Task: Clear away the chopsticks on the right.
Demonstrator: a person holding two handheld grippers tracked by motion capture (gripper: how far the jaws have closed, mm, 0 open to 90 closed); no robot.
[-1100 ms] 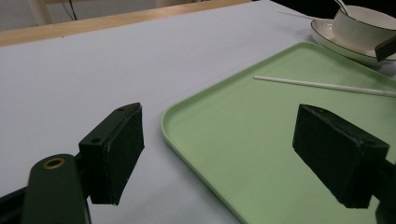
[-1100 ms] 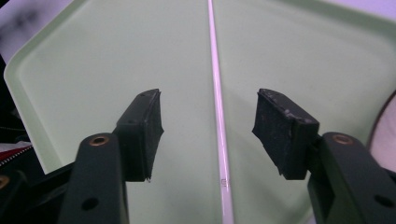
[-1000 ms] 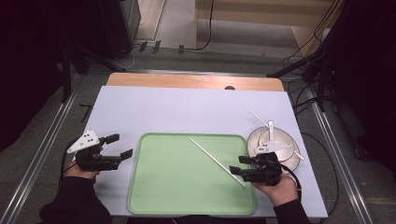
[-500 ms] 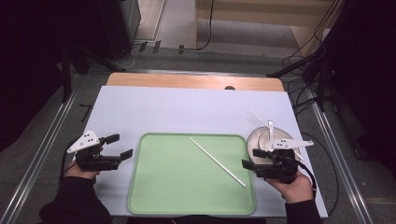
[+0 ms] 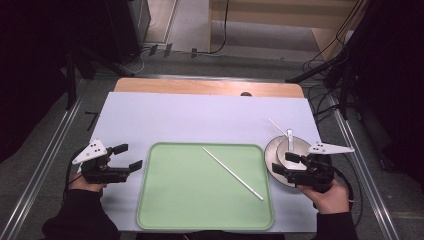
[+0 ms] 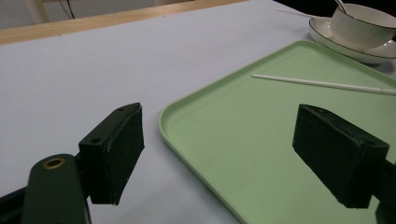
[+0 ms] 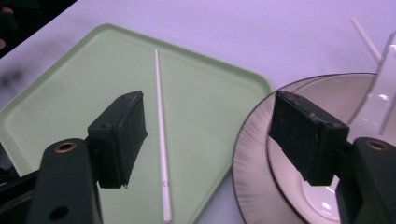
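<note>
Left of the wide-open, empty right gripper (image 5: 289, 166), its jaws just opened, a white stick (image 5: 233, 173) lies on the green tray (image 5: 165, 205); the left gripper (image 5: 129, 156) gapes too.

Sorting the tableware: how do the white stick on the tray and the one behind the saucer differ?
The stick on the tray lies fully exposed on the green tray; the stick behind the saucer lies on the table mat, partly hidden by the saucer. Both are thin, white and slant the same way.

Dim room, grey floor (image 5: 195, 30) with black cables (image 5: 220, 35), wooden furniture (image 5: 280, 15) behind.
</note>
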